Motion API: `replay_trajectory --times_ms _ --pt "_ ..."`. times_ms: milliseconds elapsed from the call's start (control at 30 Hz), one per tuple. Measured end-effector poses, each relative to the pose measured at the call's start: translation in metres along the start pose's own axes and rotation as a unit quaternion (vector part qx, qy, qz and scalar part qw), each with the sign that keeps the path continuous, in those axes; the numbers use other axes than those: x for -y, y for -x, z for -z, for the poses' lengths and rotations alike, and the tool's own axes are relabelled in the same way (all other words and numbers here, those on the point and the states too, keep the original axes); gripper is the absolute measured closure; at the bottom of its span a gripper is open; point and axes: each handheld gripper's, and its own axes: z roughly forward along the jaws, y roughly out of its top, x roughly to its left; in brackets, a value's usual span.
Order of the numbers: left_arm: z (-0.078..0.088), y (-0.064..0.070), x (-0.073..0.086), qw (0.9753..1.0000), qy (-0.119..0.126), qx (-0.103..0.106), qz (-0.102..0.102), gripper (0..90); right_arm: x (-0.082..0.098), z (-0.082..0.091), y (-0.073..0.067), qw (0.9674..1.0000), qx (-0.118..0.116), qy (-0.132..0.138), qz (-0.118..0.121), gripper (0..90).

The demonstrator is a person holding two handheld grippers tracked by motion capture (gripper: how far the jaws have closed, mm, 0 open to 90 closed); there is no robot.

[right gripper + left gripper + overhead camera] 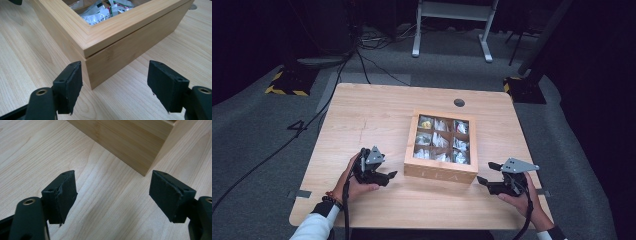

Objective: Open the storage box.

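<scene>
Box (441,172) mid-table (362,115), packets (440,140) in its compartments, left tool (388,176) and right tool (487,172) flanking its near corners

The left gripper (388,175) lies low near the bench's (377,110) front edge, left of centre, held in the left hand (354,187), its fingers (61,198) apart with nothing between them. The right gripper (486,173) sits near the front right corner in the right hand (524,200), its fingers (70,86) likewise spread and empty, pointing left.
</scene>
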Motion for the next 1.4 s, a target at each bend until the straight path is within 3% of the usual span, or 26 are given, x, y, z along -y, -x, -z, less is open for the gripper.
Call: replay_trajectory --times_ms 133,700,1100,1400 --pt "-0.001 -0.003 0.002 1.0000 -0.002 -0.003 0.005 21.8 -0.001 -0.003 0.000 1.0000 0.003 -0.002 -0.004 29.8" --pt "-0.003 -0.003 0.002 0.9998 -0.008 -0.017 -0.011 20.8 -0.008 -0.006 -0.004 0.9999 0.012 0.009 -0.002 27.6" --pt "-0.002 -0.006 -0.011 0.9996 0.015 -0.017 -0.018 20.8 -0.018 -0.008 -0.012 0.9995 0.009 0.021 0.021 34.5" --pt "-0.005 -0.002 -0.022 0.9992 0.026 -0.011 -0.028 20.7 -0.025 -0.006 -0.014 0.9990 0.010 0.037 0.022 35.0"
